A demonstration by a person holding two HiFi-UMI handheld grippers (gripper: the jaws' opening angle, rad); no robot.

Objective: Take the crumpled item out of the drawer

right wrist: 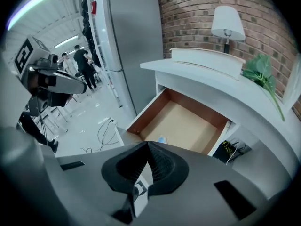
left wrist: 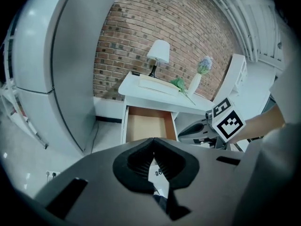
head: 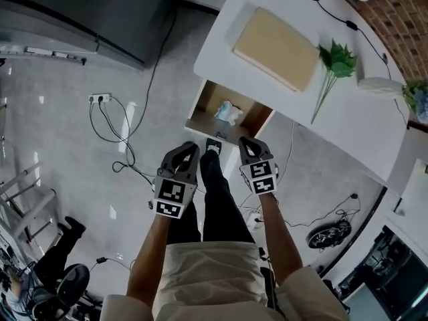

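While both grippers are held low in front of the white counter (head: pixel 348 119), the crumpled pale blue-white item (head: pixel 227 112) lies on the bottom of the open brown wooden drawer (head: pixel 253 118), well apart from them. The left gripper (head: pixel 192 148) has its black fingers (left wrist: pixel 141 161) pressed together on nothing. The right gripper (head: pixel 245 143) has its fingers (right wrist: pixel 162 166) pressed together too, also empty. Each gripper carries a cube (head: pixel 170 199) with black-and-white square markers.

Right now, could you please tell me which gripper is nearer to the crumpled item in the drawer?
Right. The right gripper hovers just before the crumpled item, near the drawer front; the left gripper is farther off, to its left.
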